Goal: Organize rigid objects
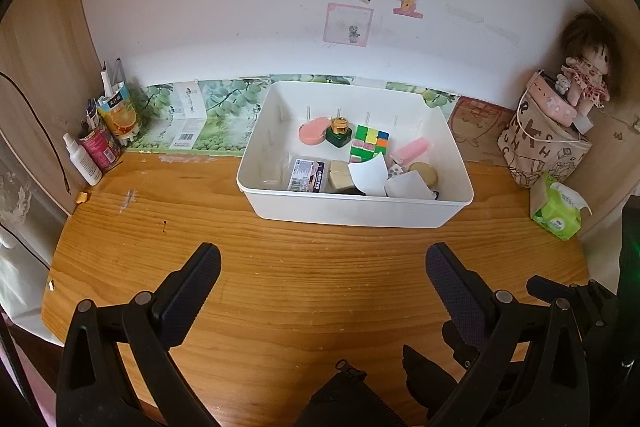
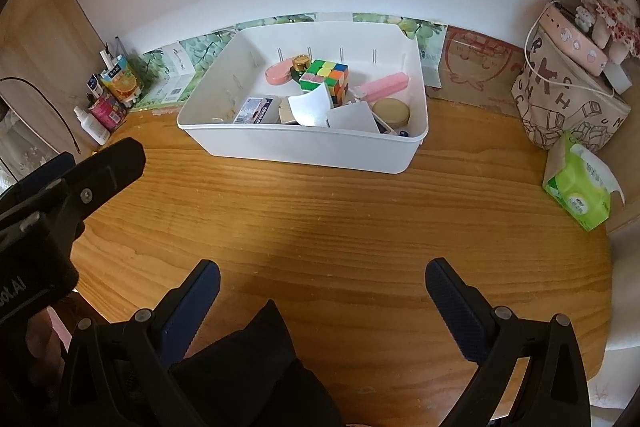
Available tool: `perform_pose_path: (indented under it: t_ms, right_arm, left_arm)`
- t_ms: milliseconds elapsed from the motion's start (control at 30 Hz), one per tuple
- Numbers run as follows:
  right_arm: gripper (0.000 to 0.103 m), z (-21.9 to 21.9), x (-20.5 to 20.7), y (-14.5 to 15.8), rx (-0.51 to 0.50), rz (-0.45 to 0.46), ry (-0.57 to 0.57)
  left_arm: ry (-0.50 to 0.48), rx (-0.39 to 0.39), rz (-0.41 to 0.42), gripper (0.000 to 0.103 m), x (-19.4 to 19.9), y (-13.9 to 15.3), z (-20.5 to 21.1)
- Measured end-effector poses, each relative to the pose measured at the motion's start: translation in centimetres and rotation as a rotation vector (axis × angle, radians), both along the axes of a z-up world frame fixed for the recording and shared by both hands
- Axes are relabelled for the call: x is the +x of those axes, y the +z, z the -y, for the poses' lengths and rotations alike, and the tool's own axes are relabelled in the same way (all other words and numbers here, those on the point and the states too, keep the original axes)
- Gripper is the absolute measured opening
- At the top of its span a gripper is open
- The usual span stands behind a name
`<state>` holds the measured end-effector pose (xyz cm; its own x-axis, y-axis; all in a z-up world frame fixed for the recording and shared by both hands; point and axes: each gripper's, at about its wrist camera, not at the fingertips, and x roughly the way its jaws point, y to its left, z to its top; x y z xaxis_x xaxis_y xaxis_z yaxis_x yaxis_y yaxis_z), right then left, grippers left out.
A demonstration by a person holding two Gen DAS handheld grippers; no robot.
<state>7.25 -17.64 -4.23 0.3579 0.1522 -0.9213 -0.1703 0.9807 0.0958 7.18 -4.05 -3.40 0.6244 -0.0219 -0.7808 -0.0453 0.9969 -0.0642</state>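
A white plastic bin [image 1: 352, 211] stands on the wooden desk [image 1: 280, 275] near the back wall; it also shows in the right wrist view [image 2: 304, 151]. Inside lie a colour cube [image 1: 370, 143], a green bottle with a gold cap [image 1: 339, 131], a pink oval case [image 1: 313, 131], a pink tube [image 1: 412, 150], a labelled clear box [image 1: 307, 174], a round tan tin [image 2: 391, 111] and white paper pieces [image 1: 370, 175]. My left gripper [image 1: 323, 261] is open and empty, over the desk in front of the bin. My right gripper [image 2: 322, 277] is open and empty too.
A spray bottle [image 1: 83, 159], cans and a juice carton [image 1: 119, 115] stand at the back left. A patterned bag [image 1: 542, 147] with a doll [image 1: 586, 67] on it and a green tissue pack [image 1: 557, 213] sit at the right. The left gripper's body [image 2: 72, 187] shows at the right wrist view's left edge.
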Motion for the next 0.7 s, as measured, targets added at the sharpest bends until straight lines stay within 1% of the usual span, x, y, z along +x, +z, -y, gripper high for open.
perform_pose_path:
  t_ms: [700]
  right_arm:
    - [0.103, 0.05, 0.28, -0.31, -0.001, -0.012, 0.005]
  left_arm:
    - [-0.006, 0.005, -0.004, 0.102, 0.05, -0.17, 0.13]
